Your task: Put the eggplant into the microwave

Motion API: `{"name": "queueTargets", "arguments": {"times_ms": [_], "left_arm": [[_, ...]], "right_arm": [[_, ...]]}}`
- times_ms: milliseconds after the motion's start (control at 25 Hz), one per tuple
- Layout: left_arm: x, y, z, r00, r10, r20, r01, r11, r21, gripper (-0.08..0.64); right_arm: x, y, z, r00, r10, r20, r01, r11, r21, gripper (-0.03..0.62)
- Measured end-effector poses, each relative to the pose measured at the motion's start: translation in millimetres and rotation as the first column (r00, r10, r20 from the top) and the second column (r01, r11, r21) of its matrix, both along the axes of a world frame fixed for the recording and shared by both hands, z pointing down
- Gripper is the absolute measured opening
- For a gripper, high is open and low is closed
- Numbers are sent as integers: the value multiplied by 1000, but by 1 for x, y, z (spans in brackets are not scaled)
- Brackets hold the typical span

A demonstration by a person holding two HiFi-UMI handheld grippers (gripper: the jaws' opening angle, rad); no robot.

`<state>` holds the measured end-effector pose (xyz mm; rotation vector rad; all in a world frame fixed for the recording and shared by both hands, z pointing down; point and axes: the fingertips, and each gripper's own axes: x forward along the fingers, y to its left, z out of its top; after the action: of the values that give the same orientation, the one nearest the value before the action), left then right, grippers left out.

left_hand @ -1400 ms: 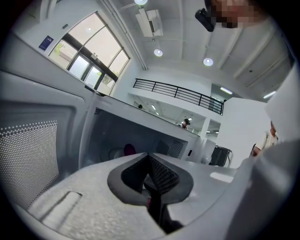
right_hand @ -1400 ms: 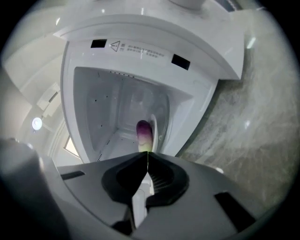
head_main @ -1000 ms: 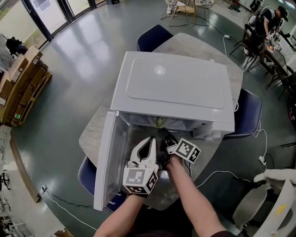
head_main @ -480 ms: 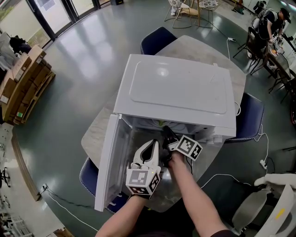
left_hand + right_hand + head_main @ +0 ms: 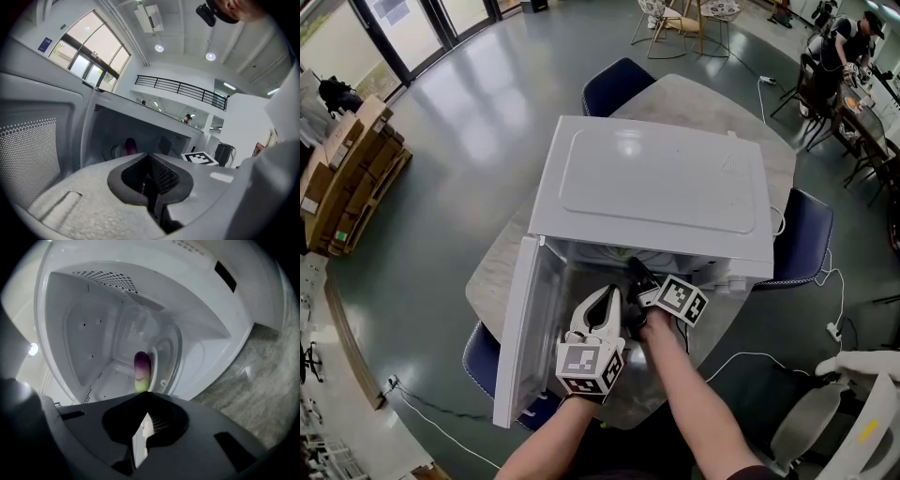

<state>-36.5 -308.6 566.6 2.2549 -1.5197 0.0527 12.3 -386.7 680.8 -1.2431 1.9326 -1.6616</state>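
**Eggplant inside the cavity, both claws pressed together**

The biggest thing I see from the head view is the rounded table (image 5: 500,267), its top a mottled grey stone pattern. On it sits the white microwave (image 5: 656,183), a smooth boxy shell with a shallow raised panel on its roof. Its door (image 5: 517,328) hangs wide open to the left, and in the left gripper view its window is a dotted mesh. The cavity walls are glossy white, with rows of small vent holes.

My left gripper (image 5: 607,292) is white and grainy, with a marker cube at its base. It sits at the cavity mouth, its dark ribbed pads closed on each other with nothing between them. My right gripper (image 5: 631,266) is black and reaches a little further in. In its own view the jaw tips meet.

The eggplant (image 5: 142,371) lies inside the microwave, beside the round turntable (image 5: 166,357). It is a smooth, stubby cylinder with rounded ends. Its long axis runs in line with my right gripper, green end nearest the jaw tips and purple end deeper in. I cannot tell whether the tips touch it.
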Motion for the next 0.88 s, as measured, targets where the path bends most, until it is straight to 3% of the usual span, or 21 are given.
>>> {"name": "queueTargets", "arguments": {"times_ms": [440,880], "left_arm": [[10,15,-18,999,39,-11,-40,999,-15,8],[29,47,-67,991,131,-20,-131,991,9,8]], "right_arm": [[5,44,-41,999,-42,-14,42,997,58,3],[20,103,-114,990,-57,-129,78,983,168,2]]}}
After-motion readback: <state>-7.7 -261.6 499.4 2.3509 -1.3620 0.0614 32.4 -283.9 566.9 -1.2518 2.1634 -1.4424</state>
